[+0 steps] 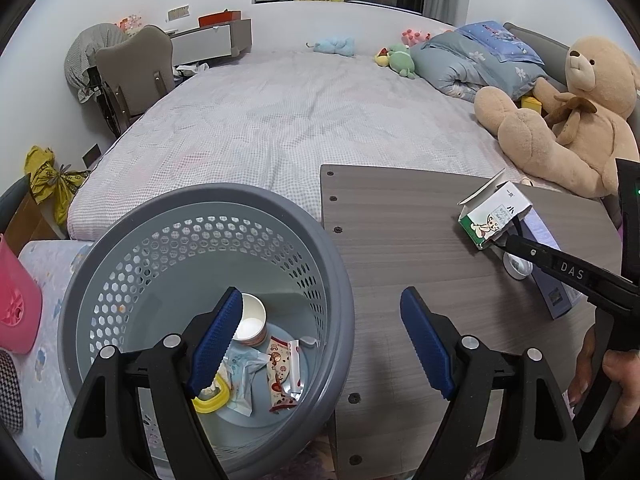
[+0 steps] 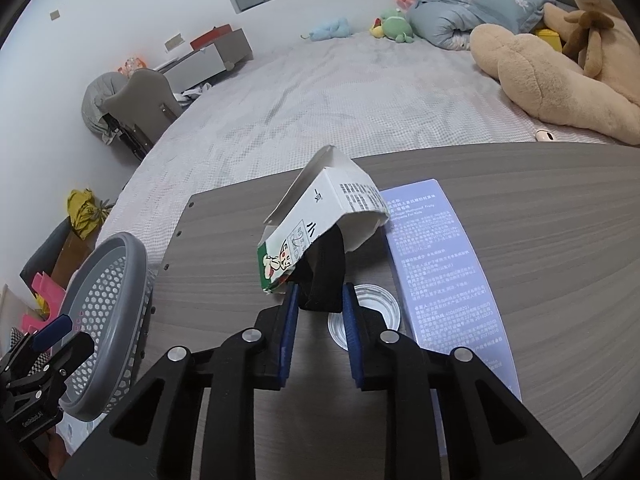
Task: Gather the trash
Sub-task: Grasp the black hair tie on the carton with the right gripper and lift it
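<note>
A white and green carton [image 2: 316, 224] tilts up over the wooden table [image 2: 540, 220], its open end toward me. A black strip sticking out of that end sits between the blue pads of my right gripper [image 2: 318, 300], which press on it. In the left wrist view the same carton [image 1: 494, 214] hangs at the tip of the right gripper [image 1: 508, 242]. My left gripper [image 1: 322, 300] stands open over the rim of a grey perforated basket [image 1: 160, 216] and holds nothing. A paper cup [image 1: 252, 320] and wrappers [image 1: 280, 368] lie inside the basket.
A lilac box [image 2: 436, 264] and a small clear round dish [image 2: 364, 316] lie on the table right of the carton. Behind the table spreads a bed [image 1: 280, 120] with a big teddy bear [image 1: 560, 120]. A pink plastic item [image 1: 16, 300] stands left of the basket.
</note>
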Tool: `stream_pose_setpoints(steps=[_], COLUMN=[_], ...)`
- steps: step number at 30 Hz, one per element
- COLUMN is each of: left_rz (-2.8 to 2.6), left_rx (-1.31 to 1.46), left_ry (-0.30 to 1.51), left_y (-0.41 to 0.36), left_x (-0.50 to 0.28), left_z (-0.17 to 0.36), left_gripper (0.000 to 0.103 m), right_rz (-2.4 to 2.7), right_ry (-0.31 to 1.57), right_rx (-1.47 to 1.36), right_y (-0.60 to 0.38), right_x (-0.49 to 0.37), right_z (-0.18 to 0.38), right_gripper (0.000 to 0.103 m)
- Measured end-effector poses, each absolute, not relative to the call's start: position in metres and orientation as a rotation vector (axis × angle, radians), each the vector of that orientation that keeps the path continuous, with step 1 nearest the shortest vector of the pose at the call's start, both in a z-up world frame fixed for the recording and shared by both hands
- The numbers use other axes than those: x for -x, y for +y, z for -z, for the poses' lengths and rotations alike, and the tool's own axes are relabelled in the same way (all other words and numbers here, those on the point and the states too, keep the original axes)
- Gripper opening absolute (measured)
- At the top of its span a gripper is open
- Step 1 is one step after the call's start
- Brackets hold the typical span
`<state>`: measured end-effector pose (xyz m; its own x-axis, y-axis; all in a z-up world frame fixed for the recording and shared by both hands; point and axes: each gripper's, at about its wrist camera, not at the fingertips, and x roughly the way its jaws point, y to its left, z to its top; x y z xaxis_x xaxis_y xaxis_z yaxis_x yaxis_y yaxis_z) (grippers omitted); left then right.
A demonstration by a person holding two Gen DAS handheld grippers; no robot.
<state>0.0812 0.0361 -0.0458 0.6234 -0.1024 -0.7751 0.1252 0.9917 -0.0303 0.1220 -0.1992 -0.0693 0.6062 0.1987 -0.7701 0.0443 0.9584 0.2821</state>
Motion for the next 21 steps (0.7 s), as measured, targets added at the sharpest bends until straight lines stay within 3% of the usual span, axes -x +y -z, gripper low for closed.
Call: stream_pose_setpoints(steps=[21], left_rz=[0.156], left_rx=[-0.012], left_ry=[0.858], left_y=[0.037], left_x=[-0.067], left_z=[0.035], left_gripper=[0.078], right_rz=[-0.206], right_ry=[0.910], right_rx=[-0.191], right_y=[-0.168], right_x=[-0.092], right_z=[0.038], right_gripper=[0.017])
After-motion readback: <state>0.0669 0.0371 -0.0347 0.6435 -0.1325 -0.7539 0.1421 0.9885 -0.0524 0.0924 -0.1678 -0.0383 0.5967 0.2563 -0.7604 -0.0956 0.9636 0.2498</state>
